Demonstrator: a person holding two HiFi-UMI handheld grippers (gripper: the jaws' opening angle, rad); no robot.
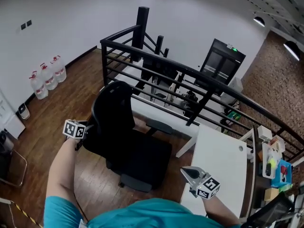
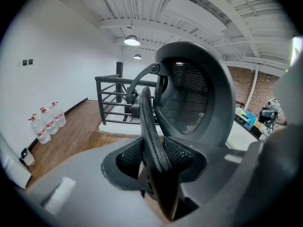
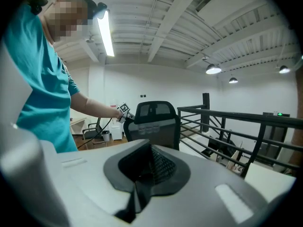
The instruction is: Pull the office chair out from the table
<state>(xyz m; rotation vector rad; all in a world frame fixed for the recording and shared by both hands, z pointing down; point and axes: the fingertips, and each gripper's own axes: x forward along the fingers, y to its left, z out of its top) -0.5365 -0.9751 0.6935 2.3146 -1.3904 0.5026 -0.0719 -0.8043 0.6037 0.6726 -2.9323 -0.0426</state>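
Office chair (image 1: 128, 146) stands mid-frame on the wood floor, just off the white table (image 1: 221, 165) at lower right. My left gripper (image 1: 88, 128) is clamped on the thin backrest edge (image 2: 152, 126). I judge that narrow hold could slip, or the chair could swivel instead of rolling. My right gripper (image 1: 186, 172) hangs closed and empty. A black railing (image 1: 190, 75) runs behind, and water bottles (image 1: 47, 75) at upper left stand well clear.

Matt black mesh and plastic office chair (image 1: 137, 151); glossy wood floor (image 1: 78, 77); smooth white table (image 1: 218, 160); black metal railing (image 1: 103, 63)
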